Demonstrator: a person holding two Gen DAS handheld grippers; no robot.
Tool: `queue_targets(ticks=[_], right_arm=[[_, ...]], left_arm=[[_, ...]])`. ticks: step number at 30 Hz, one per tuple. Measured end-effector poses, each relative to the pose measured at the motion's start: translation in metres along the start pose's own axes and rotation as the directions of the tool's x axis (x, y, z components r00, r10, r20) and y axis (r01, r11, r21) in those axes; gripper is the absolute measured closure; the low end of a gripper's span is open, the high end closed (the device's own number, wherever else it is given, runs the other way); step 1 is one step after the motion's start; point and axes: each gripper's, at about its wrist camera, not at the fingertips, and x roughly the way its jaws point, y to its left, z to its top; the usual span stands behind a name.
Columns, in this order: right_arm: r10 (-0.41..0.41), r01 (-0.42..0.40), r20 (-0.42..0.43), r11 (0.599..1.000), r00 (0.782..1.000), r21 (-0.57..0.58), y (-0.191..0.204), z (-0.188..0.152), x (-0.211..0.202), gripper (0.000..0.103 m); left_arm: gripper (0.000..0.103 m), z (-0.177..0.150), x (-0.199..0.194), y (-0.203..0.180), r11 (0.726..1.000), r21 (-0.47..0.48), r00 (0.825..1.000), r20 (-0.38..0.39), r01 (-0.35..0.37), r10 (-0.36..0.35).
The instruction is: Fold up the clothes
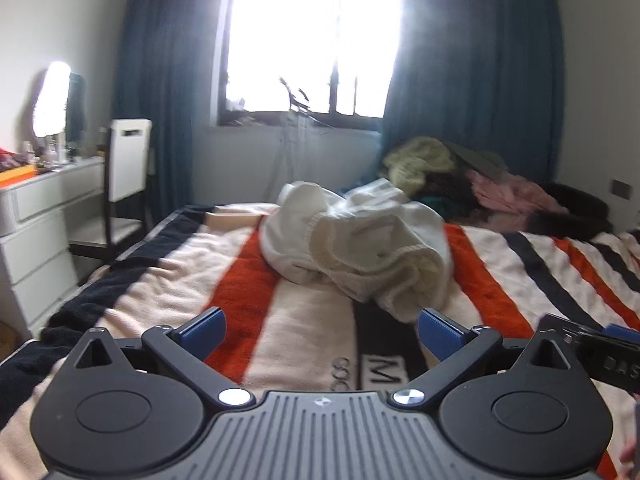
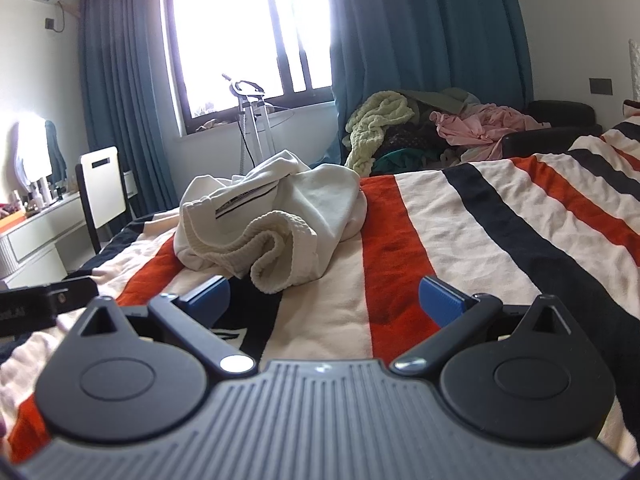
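**Both grippers wide, garment ahead**

We hold our left gripper (image 1: 320, 330) low over the blanket (image 1: 312, 332), its blue fingers (image 1: 206, 330) spread wide and gripping nothing. Our right gripper (image 2: 326, 300) hangs the same way, fingers (image 2: 442, 300) wide apart and bare. The white garment (image 1: 356, 244) lies crumpled on the striped blanket just ahead of both, its ribbed hem nearest us. A pile (image 2: 432, 132) of other clothes sits beyond it, by the curtain (image 2: 420, 40).
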Motion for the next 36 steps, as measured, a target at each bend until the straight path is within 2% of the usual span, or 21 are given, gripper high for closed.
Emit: queue_targets(ticks=[7, 11, 13, 16, 18, 20, 22, 27, 30, 33, 36], right_arm=[[-0.002, -0.001, 0.054, 0.999, 0.999, 0.051, 0.008, 0.011, -0.002, 0.000], [-0.061, 0.056, 0.182, 0.998, 0.981, 0.035, 0.018, 0.047, -0.015, 0.000], [-0.020, 0.017, 0.239, 1.000, 0.971, 0.018, 0.015, 0.067, -0.022, 0.000], [-0.004, -0.006, 0.261, 0.999, 0.965, 0.036, 0.003, 0.085, -0.029, 0.000], [-0.001, -0.009, 0.227, 0.999, 0.974, 0.045, -0.007, 0.085, -0.028, 0.000], [0.062, -0.069, 0.194, 0.997, 0.979, 0.026, -0.016, 0.076, -0.025, 0.000], [0.049, -0.056, 0.173, 0.998, 0.984, 0.035, -0.022, 0.065, -0.021, 0.001], [0.025, -0.040, 0.147, 0.994, 0.989, 0.100, -0.041, 0.047, -0.012, 0.000], [0.041, -0.055, 0.095, 0.988, 0.995, 0.147, -0.049, 0.036, 0.000, 0.000], [0.071, -0.066, -0.012, 0.970, 0.997, 0.235, -0.056, 0.023, 0.019, 0.000], [0.081, -0.059, -0.071, 0.960, 0.994, 0.273, -0.059, 0.015, 0.037, 0.000]], left_arm=[[0.000, -0.001, 0.007, 0.009, 0.998, -0.035, 0.999, -0.015, -0.043, 0.042], [0.000, -0.001, 0.012, 0.018, 0.996, -0.071, 0.998, -0.037, -0.049, 0.047], [0.000, -0.003, 0.014, 0.020, 0.996, -0.073, 0.997, -0.048, -0.058, 0.055], [0.000, -0.004, 0.017, 0.018, 0.996, -0.065, 0.996, -0.068, -0.069, 0.064], [0.000, -0.006, 0.018, 0.015, 0.996, -0.050, 0.995, -0.074, -0.078, 0.074], [0.000, -0.008, 0.021, 0.012, 0.996, -0.036, 0.993, -0.088, -0.081, 0.077], [0.000, -0.009, 0.029, 0.009, 0.997, -0.017, 0.991, -0.110, -0.079, 0.076], [0.000, 0.012, 0.085, -0.009, 0.987, 0.134, 0.986, -0.129, -0.088, 0.105], [0.000, 0.034, 0.133, -0.023, 0.970, 0.230, 0.990, -0.092, -0.084, 0.107], [0.000, 0.046, 0.181, -0.033, 0.932, 0.346, 0.991, -0.043, -0.105, 0.128], [0.000, 0.042, 0.225, -0.042, 0.860, 0.486, 0.981, -0.017, -0.159, 0.191]])
